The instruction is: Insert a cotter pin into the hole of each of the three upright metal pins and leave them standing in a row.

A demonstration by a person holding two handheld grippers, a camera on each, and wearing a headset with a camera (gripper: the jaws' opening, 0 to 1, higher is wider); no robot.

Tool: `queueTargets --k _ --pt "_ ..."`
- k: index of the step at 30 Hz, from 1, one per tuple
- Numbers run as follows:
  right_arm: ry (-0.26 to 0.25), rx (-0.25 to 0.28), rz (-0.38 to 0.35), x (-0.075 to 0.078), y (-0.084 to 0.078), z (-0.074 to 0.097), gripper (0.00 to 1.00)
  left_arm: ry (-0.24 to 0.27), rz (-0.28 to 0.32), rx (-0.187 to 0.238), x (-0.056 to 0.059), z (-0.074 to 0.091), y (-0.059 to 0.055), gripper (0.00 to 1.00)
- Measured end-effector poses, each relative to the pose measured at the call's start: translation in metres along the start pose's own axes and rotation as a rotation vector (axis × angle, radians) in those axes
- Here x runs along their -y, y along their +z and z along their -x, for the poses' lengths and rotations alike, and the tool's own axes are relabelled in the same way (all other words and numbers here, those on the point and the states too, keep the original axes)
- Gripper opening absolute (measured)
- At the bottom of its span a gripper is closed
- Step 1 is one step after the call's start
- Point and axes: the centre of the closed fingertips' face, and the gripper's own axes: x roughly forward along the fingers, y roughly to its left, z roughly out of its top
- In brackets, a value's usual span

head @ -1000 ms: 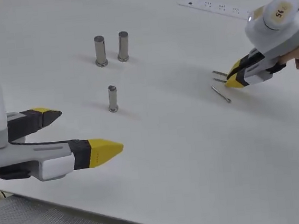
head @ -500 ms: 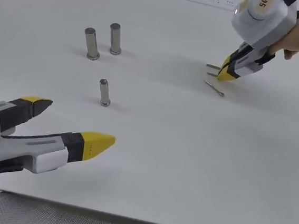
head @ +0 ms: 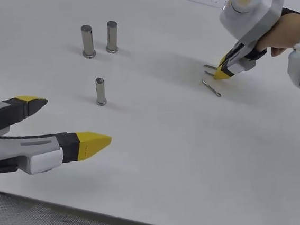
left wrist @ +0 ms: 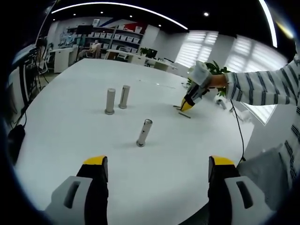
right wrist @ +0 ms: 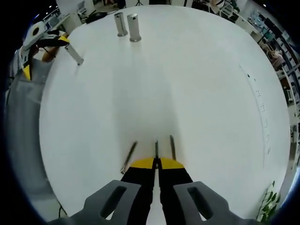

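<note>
front pin (head: 100,91): upright on table (head: 170,158), no cotter through it; landmark for this entry
back pair (head: 87,41): upright, side by side, behind front pin; no row of three yet
cotters (head: 211,88): three, flat on table, well right of front pin
right gripper (head: 221,75): at the cotters, jaws closed, seemingly nipping the end of the middle cotter (right wrist: 156,149), which lies on the table
left gripper (head: 77,121): near side of front pin, jaws wide apart, empty
change over the last second: right gripper's body tipped steeper, tips kept at the cotters; nothing lifted, pins unmoved
meaning: first pick-up under way; all three insertions outstanding
</note>
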Motion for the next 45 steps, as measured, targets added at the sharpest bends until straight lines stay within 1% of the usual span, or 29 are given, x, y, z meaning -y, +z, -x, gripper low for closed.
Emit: queueTargets --k 1,2,3,4,5,7,8,9,10,13,17,18,19,20,24,27,29,31,34,38,40,42,44,45 --pt "0.004 -0.005 -0.032 -0.001 -0.001 0.000 0.03 -0.001 0.003 0.000 0.001 0.000 0.000 0.88" --pt "0.004 -0.006 -0.093 -0.001 -0.002 0.000 0.03 -0.002 0.004 0.000 0.000 0.000 0.000 0.88" --pt "0.002 -0.002 -0.131 0.000 -0.002 0.001 0.03 -0.004 0.004 -0.001 0.001 0.000 0.000 0.88" --pt "0.002 0.002 -0.142 0.000 -0.002 0.001 0.02 -0.004 0.005 -0.002 0.000 0.000 -0.001 0.87" --pt "0.002 0.005 -0.123 0.001 -0.002 0.001 0.02 -0.002 0.003 0.000 0.000 0.000 0.000 0.86" --pt "-0.009 0.009 -0.115 -0.001 -0.002 0.001 0.02 0.000 0.001 0.011 0.000 0.001 0.003 0.85" --pt "-0.021 0.003 -0.109 -0.002 -0.002 0.001 0.02 -0.002 0.008 0.010 0.000 0.002 0.003 0.86" --pt "-0.033 -0.006 -0.098 -0.003 -0.001 0.001 0.02 -0.005 0.016 0.007 0.000 0.002 0.003 0.86" --pt "-0.058 -0.030 -0.046 -0.002 -0.002 0.002 0.02 -0.010 0.018 0.007 0.001 0.002 0.003 0.86" --pt "-0.089 -0.066 0.000 -0.004 -0.001 0.001 0.01 -0.012 0.011 0.008 0.001 0.002 0.005 0.85" --pt "-0.099 -0.070 0.016 -0.005 0.000 0.002 0.01 -0.012 -0.003 0.007 0.001 0.003 0.009 0.85" --pt "-0.111 -0.078 0.024 -0.004 -0.001 0.003 0.01 -0.013 -0.008 0.009 0.001 0.003 0.010 0.85" --pt "-0.136 -0.094 0.033 -0.001 -0.003 0.006 0.01 -0.014 -0.013 0.011 0.001 0.004 0.012 0.85" --pt "-0.144 -0.091 0.039 0.000 -0.002 0.008 0.01 -0.014 -0.015 0.012 0.002 0.004 0.013 0.85" --pt "-0.156 -0.067 0.025 0.003 0.000 0.016 0.01 -0.016 -0.026 0.024 0.001 0.004 0.017 0.85" --pt "-0.180 -0.031 0.029 0.001 0.004 0.031 0.01 -0.023 -0.034 0.029 0.003 0.005 0.020 0.84" --pt "-0.197 -0.015 0.039 -0.001 0.005 0.038 0.01 -0.037 -0.038 0.041 0.006 0.005 0.023 0.83" --pt "-0.214 -0.004 0.054 0.001 0.006 0.043 0.01 -0.047 -0.037 0.040 0.010 0.006 0.024 0.83" --pt "-0.233 0.021 0.073 -0.006 0.006 0.056 0.01 -0.053 -0.049 0.031 0.012 0.006 0.024 0.81" --pt "-0.259 0.050 0.084 -0.014 0.006 0.065 0.01 -0.059 -0.061 0.025 0.017 0.007 0.026 0.81" --pt "-0.261 0.067 0.089 -0.020 0.007 0.069 0.01 -0.059 -0.056 0.027 0.017 0.007 0.028 0.80" --pt "-0.266 0.090 0.094 -0.027 0.009 0.073 0.01 -0.065 -0.060 0.036 0.016 0.008 0.030 0.77" --pt "-0.266 0.109 0.095 -0.032 0.011 0.075 0.01 -0.069 -0.060 0.031 0.016 0.009 0.032 0.75" --pt "-0.264 0.130 0.094 -0.037 0.014 0.077 0.01 -0.068 -0.063 0.030 0.016 0.009 0.032 0.75"
